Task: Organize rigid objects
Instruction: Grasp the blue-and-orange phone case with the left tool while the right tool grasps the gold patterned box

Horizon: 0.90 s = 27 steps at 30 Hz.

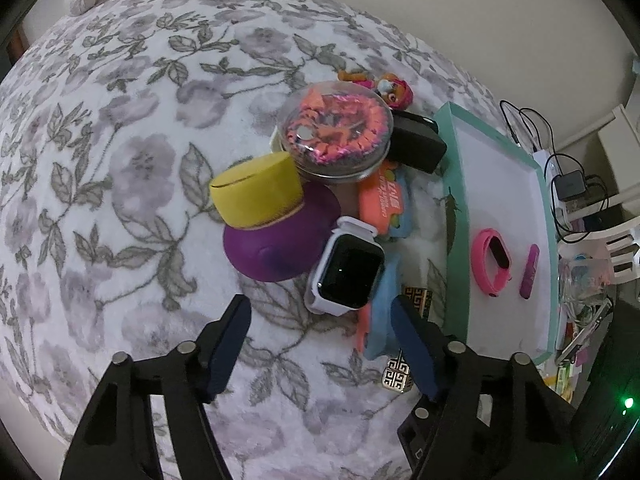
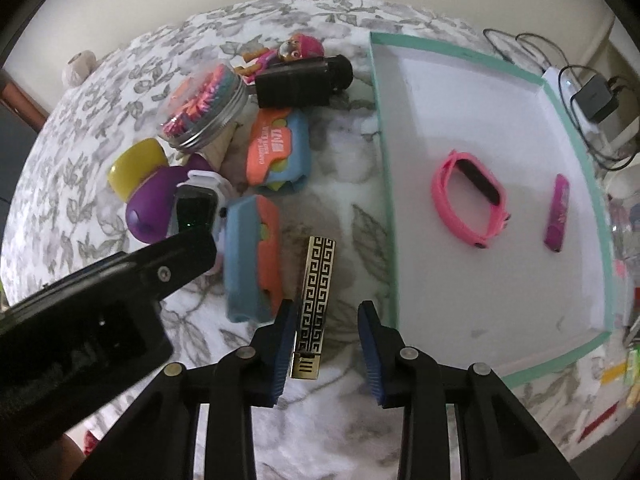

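Note:
A pile of objects lies on a floral blanket [image 1: 120, 160]: a white smartwatch [image 1: 346, 268], a purple bottle with yellow cap [image 1: 260, 208], a round clear tin [image 1: 336, 132], two orange-and-blue cases [image 2: 252, 256], a black box [image 2: 300, 80] and a doll [image 2: 288, 50]. A gold-and-black patterned bar [image 2: 316, 296] lies between my right gripper's open fingers [image 2: 326, 320], near the left finger. My left gripper [image 1: 320, 312] is open and empty, just short of the smartwatch. A teal-rimmed white tray [image 2: 390, 200] holds a pink fitness band [image 2: 468, 200] and a small purple stick [image 2: 557, 212].
The tray lies to the right of the pile, with bare white floor around the band and stick. Chargers and cables [image 2: 592, 96] and clutter lie beyond the tray's right side. A wall runs behind the blanket.

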Motion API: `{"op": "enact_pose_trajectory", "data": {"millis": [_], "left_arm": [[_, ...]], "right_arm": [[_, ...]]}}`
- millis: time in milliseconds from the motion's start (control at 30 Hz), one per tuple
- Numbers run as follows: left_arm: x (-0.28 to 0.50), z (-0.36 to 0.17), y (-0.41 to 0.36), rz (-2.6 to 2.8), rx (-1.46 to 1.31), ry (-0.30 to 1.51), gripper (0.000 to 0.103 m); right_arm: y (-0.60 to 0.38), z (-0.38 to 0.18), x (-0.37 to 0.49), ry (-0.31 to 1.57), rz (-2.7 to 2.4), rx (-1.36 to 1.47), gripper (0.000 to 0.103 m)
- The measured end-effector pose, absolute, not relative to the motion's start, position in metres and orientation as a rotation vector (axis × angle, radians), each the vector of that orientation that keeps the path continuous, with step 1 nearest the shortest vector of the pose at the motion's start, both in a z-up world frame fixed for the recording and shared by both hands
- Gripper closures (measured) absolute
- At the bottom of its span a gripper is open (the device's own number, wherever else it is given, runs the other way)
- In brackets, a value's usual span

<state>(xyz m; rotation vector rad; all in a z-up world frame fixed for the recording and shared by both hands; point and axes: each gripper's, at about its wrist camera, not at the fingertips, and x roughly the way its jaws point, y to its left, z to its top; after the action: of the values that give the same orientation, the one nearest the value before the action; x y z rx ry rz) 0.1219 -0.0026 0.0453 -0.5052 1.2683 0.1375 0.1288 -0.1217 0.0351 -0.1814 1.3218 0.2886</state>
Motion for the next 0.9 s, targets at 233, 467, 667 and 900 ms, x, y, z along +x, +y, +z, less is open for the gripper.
{"op": "enact_pose_trajectory", "data": {"millis": [233, 467, 667, 900], "left_arm": [[0.125, 0.043, -0.009, 0.106, -0.538, 1.275, 0.040], [0.127, 0.040, -0.009, 0.084, -0.574, 1.288, 0.050], [0.129, 0.040, -0.016, 0.045, -0.590, 1.289, 0.054], [0.131, 0.040, -0.020, 0.023, -0.575, 1.288, 0.055]], "right_arm": [[-0.131, 0.030, 0.128, 1.359, 0.333, -0.118, 0.074], [-0.137, 0.020, 0.128, 1.385, 0.324, -0.094, 0.075], [-0.141, 0.016, 0.128, 1.385, 0.314, -0.129, 0.080], [-0.153, 0.015, 0.127, 1.397, 0.333, -0.107, 0.081]]}}
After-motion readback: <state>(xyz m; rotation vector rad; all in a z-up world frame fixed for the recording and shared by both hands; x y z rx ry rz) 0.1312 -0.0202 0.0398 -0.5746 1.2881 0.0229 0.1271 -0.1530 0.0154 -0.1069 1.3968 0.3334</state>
